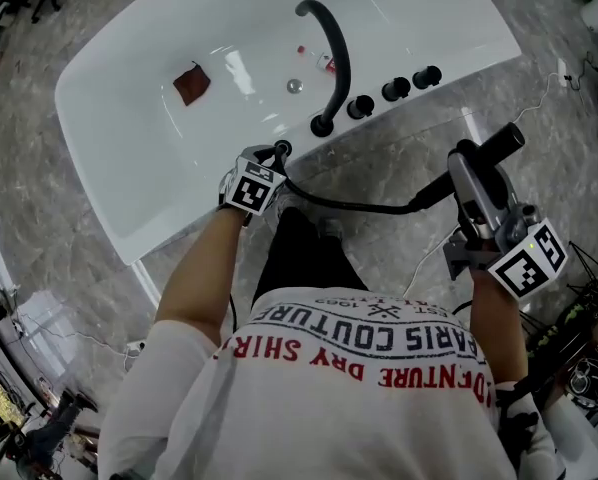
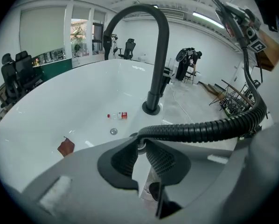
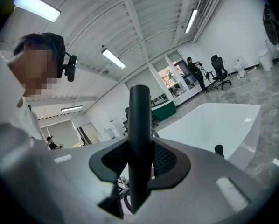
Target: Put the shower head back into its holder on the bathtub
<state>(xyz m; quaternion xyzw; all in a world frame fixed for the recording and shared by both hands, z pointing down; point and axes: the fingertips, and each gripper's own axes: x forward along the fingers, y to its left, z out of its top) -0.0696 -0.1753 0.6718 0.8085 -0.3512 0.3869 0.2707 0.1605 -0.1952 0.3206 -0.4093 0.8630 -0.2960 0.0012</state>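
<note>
Reading head view first: the shower head (image 1: 503, 144) is not in the holder (image 1: 282, 148) yet. It sits off the tub (image 1: 129, 168), over the floor on my right, clamped in the right gripper (image 1: 467, 168). The hose (image 1: 359, 206) runs from it across to the holder on the near rim, where the left gripper (image 1: 276, 156) has its tips. The head's long axis lies diagonal here: hose end toward me and left, free end away, toward the tub.

Left gripper view: the left gripper (image 2: 142, 148) is nipped on the hose (image 2: 205, 127) right at its rim end, pads close together, over the tub (image 2: 60, 106) edge. The shower head (image 2: 233, 20) shows top right, well above, close to upright with a lean, and the hose hangs from its lower end.

Right gripper view: the right gripper (image 3: 140, 160) is clenched on the shower head (image 3: 139, 120), which crosses the jaws as an upright black bar, top end toward the ceiling. The tub (image 3: 223, 120) is well apart beyond.

My read: nothing is seated so far. Left to do: feed the slack hose down, bring the head over the rim, drop it hose end first into the holder, then release
</note>
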